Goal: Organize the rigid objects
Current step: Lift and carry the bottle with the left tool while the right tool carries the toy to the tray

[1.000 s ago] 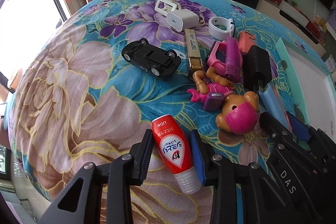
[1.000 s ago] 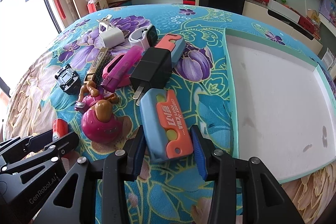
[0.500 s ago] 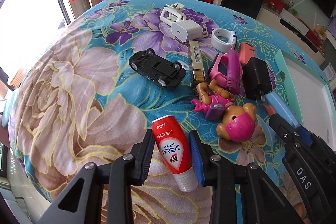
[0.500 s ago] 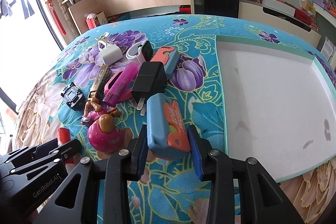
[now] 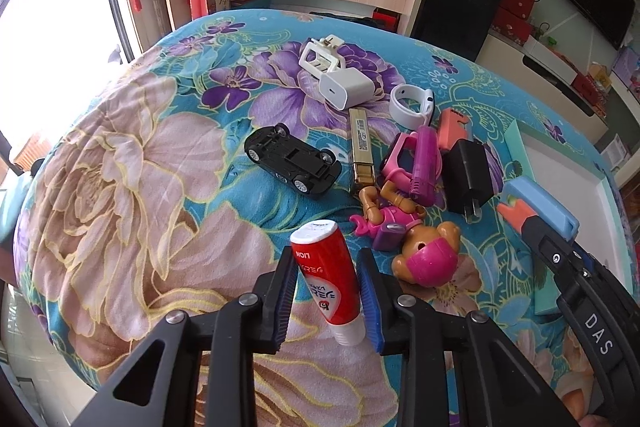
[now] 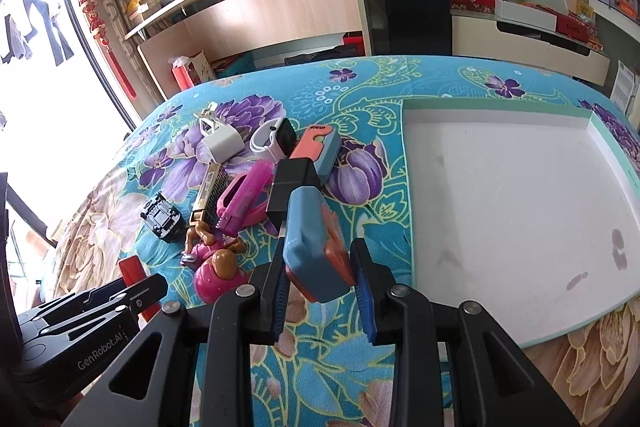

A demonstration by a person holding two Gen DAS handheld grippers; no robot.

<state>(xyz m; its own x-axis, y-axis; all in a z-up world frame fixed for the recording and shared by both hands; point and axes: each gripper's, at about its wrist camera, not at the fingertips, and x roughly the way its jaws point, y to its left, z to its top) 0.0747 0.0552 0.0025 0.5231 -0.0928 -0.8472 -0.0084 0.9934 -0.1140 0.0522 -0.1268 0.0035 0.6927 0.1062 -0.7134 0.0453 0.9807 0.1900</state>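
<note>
A red tube with a white cap [image 5: 324, 279] is between the blue pads of my left gripper [image 5: 325, 259], tilted and raised off the flowered cloth; the jaws are closing on it. A blue and orange utility knife [image 6: 312, 247] hangs above the cloth in my right gripper [image 6: 319, 251], whose jaws are also closing on it. In the left wrist view the right gripper [image 5: 560, 259] and the knife [image 5: 540, 205] are at the right. A shallow white tray with a green rim [image 6: 520, 195] lies to the right of the knife.
On the cloth lie a black toy car [image 5: 294, 167] upside down, a white charger [image 5: 346, 89], a white watch band [image 5: 410, 103], a gold bar [image 5: 362, 151], a pink toy [image 5: 416, 159], a black plug [image 5: 466, 175], a coral cutter [image 5: 452, 123] and a dog figure [image 5: 416, 251].
Both grippers have closed tighter and risen. The red tube and the blue and orange knife have come up off the cloth and tilted; more of the room shows behind.
</note>
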